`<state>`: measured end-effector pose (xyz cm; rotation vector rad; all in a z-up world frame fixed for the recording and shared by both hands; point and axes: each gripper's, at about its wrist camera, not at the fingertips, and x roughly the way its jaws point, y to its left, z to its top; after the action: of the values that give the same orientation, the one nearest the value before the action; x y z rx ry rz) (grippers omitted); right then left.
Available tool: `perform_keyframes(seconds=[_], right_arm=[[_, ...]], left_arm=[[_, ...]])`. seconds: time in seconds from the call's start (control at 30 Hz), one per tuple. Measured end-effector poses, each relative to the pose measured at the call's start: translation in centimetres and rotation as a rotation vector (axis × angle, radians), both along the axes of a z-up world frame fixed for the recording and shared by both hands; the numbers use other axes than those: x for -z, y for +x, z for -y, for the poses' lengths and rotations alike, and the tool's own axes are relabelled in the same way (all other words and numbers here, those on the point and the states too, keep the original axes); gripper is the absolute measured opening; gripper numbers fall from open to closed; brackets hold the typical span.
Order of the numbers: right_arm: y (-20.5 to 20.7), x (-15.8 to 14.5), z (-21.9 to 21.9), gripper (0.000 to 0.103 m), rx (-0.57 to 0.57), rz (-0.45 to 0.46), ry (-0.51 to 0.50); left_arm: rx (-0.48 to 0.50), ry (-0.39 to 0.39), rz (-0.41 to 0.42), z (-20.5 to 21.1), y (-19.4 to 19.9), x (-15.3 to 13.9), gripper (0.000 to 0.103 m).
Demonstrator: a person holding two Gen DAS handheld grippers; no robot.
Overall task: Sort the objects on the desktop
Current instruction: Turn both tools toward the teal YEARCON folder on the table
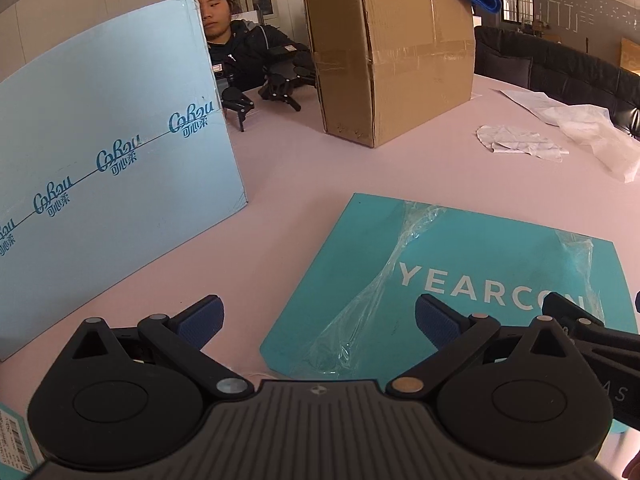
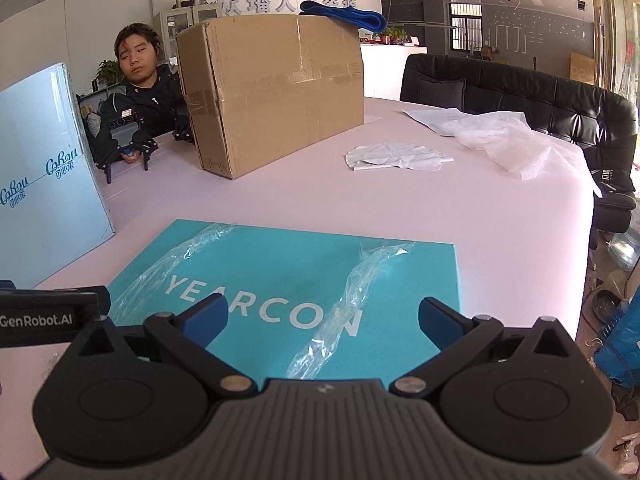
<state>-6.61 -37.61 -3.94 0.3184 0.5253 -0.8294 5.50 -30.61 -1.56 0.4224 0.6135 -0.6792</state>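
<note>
A flat teal box marked YEARCON (image 1: 460,272) (image 2: 304,280) lies on the pink table, with loose clear plastic film (image 1: 372,292) (image 2: 340,312) over its lid. My left gripper (image 1: 318,322) is open and empty, over the box's near left corner. My right gripper (image 2: 322,320) is open and empty, over the box's near edge. The right gripper's side also shows at the right of the left wrist view (image 1: 588,328). A tall light-blue box (image 1: 108,184) (image 2: 44,176) stands to the left. A brown cardboard box (image 1: 392,56) (image 2: 272,88) stands behind.
Crumpled white paper (image 1: 520,140) (image 2: 396,156) and white wrapping sheets (image 2: 500,136) lie at the right. A person (image 2: 140,80) sits across the table with two other grippers (image 1: 256,96). A blue strap (image 2: 344,14) lies on the cardboard box. Black chairs (image 2: 520,96) stand beyond the table's right edge.
</note>
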Motion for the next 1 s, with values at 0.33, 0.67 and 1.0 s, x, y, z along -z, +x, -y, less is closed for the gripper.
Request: perform_keyframes(seconds=[0.33,0.67,1.0], right_arm=[[0.9,0.9,1.0,0.103,0.016,-0.024,0.050],[1.7,1.7,0.4,0.091,0.039,-0.127,0.000],[2.5,1.2,1.6,0.044,-0.042,-0.079,0.034]], left_arm=[[0.077,0.001,-0.010,4.0,1.6,1.2,0.097],[0.106,0.029,-0.059,6.9,1.9,3.3,0.081],[0.127,0.029,-0.071,9.2,1.8,3.1,0.012]])
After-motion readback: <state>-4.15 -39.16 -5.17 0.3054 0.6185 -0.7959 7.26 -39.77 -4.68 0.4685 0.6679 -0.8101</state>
